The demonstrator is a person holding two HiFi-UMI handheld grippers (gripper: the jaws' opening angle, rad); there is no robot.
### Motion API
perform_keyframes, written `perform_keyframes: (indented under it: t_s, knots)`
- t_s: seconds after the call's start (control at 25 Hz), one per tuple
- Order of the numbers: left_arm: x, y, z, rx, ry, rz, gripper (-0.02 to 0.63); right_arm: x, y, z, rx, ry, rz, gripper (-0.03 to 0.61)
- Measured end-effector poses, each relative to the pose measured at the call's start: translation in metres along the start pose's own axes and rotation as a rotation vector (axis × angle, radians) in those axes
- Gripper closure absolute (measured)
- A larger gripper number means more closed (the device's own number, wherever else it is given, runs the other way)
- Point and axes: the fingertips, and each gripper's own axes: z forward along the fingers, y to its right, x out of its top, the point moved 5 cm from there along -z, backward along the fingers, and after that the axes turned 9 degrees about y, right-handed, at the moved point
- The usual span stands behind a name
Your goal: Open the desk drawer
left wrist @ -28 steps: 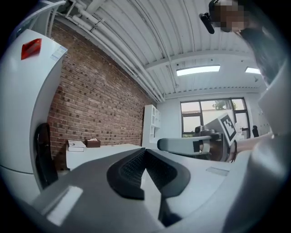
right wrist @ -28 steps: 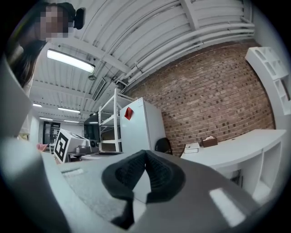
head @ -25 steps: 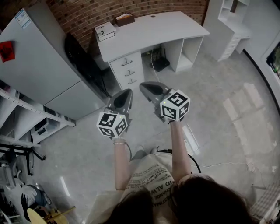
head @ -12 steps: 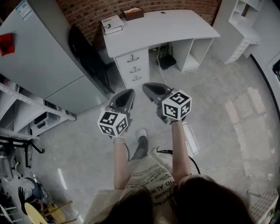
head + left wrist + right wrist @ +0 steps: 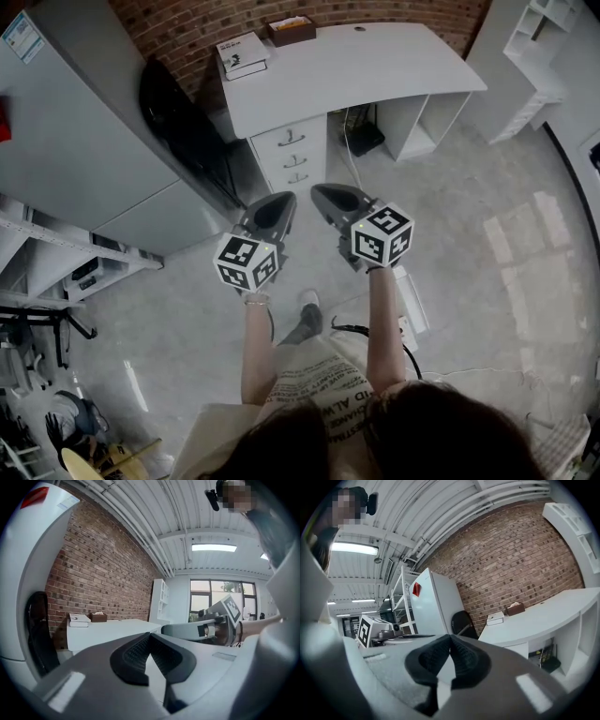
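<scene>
1. Head view: top drawer far ahead, under the desk's left end, well apart from both grippers.
2. Jaws closed, empty, on left gripper and right gripper.
3. Drawer likely rigid, sliding lightly; hook its small handle.

The left forearm and right forearm stretch forward side by side, holding the left tongs and right tongs roughly level and near each other, both pairs of jaws closed on nothing.
</scene>
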Motion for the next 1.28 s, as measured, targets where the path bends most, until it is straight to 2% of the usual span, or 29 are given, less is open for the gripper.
perform_keyframes:
  t_s: [0.2, 0.64, 1.0, 1.28]
  knots:
    - [-0.004, -0.030, 0.029, -0.030, -0.011, -0.020, 0.615, -0.001, 0.023, 0.030, -0.005, -0.023, 0.007, 0.575]
    - [-0.007, -0.088, 0.069, -0.079, -0.005, -0.045, 0.615, 0.000, 0.065, 0.078, -0.036, -0.006, 0.019, 0.575]
    - [-0.009, -0.109, 0.084, -0.052, 0.004, -0.088, 0.615, 0.005, 0.088, 0.094, -0.054, -0.004, 0.050, 0.575]
    - [-0.018, -0.124, 0.106, -0.013, 0.003, -0.101, 0.615, 0.005, 0.119, 0.110, -0.035, -0.022, 0.061, 0.575]
